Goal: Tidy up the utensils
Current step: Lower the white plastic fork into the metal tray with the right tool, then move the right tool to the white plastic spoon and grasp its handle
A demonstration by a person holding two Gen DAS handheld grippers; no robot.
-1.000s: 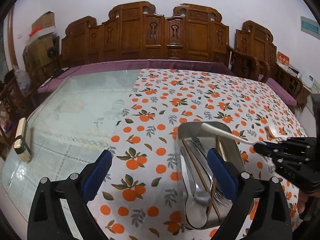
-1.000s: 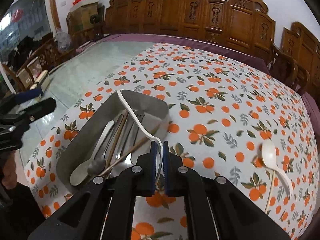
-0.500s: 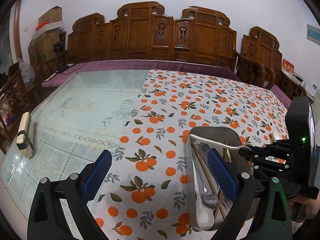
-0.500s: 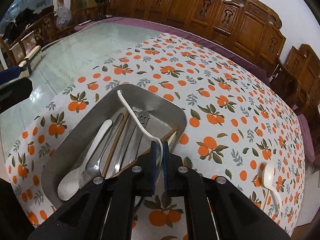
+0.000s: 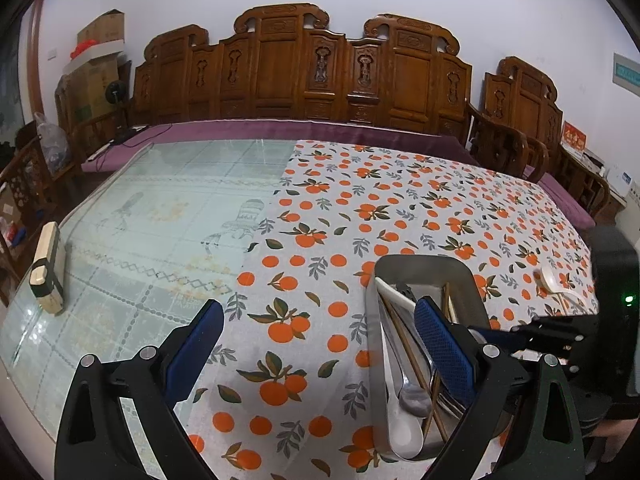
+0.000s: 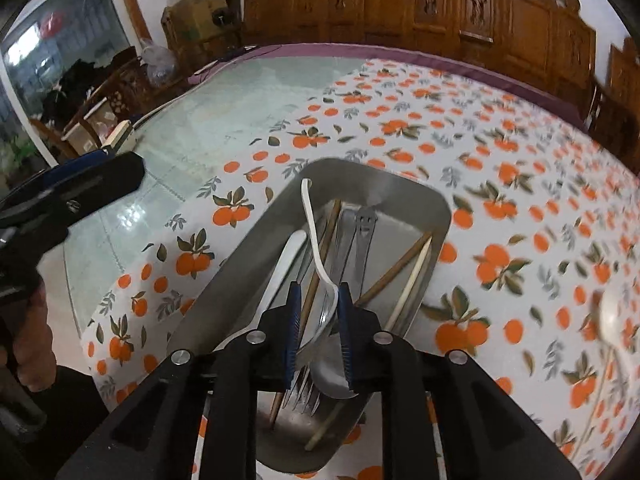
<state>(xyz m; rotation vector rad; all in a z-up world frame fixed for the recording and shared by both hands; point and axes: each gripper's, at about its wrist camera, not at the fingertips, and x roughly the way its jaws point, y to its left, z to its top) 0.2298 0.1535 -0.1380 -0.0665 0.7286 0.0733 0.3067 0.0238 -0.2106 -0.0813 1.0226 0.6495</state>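
A steel tray [image 6: 400,200] [image 5: 420,262] on the orange-print tablecloth holds spoons, forks and chopsticks. My right gripper [image 6: 318,292] hangs over its near end. Its jaws are opening, and the white spoon [image 6: 316,240] lies between them with its bowl low in the tray. The spoon leans by the right pad and is no longer pinched. In the left wrist view the right gripper [image 5: 492,332] reaches in from the right. My left gripper [image 5: 318,308] stands wide open and empty above the cloth, its right finger over the tray. A second white spoon [image 5: 554,284] [image 6: 612,316] lies on the cloth to the right.
A wooden block [image 5: 48,276] lies on the glass tabletop at the far left. Carved wooden chairs [image 5: 280,72] line the table's far side. A hand [image 6: 28,340] holds the left gripper near the table's front edge.
My right gripper sank toward the tray with the white spoon, and its jaws parted from fully shut. The spoon's handle now rests inside the tray. The left gripper stayed open.
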